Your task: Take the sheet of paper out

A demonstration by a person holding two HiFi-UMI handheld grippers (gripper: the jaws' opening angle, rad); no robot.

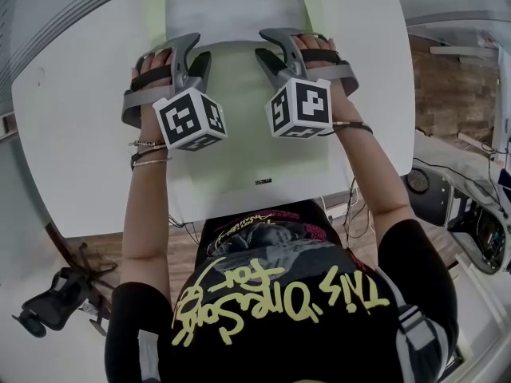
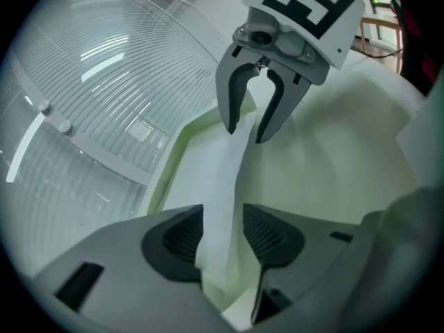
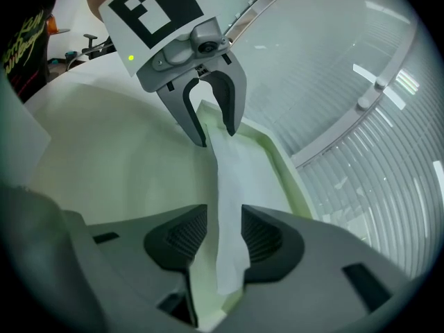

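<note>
A white sheet of paper (image 1: 231,10) lies on a pale green folder (image 1: 239,134) on the white table (image 1: 72,134). Both grippers sit side by side at the sheet's near edge, left gripper (image 1: 194,54) and right gripper (image 1: 275,52). In the left gripper view the paper (image 2: 225,179) runs raised and edge-on between my left gripper's (image 2: 222,238) pads, which stand apart from it; the right gripper (image 2: 248,132) straddles the same edge beyond. In the right gripper view the paper (image 3: 229,186) passes between the right gripper's (image 3: 223,238) spread pads, the left gripper (image 3: 216,134) open around it farther along.
A ribbed translucent wall (image 2: 83,82) rises just behind the table's far edge. An office chair (image 1: 48,306) stands on the floor at lower left. Cables and equipment (image 1: 479,230) lie to the right of the table.
</note>
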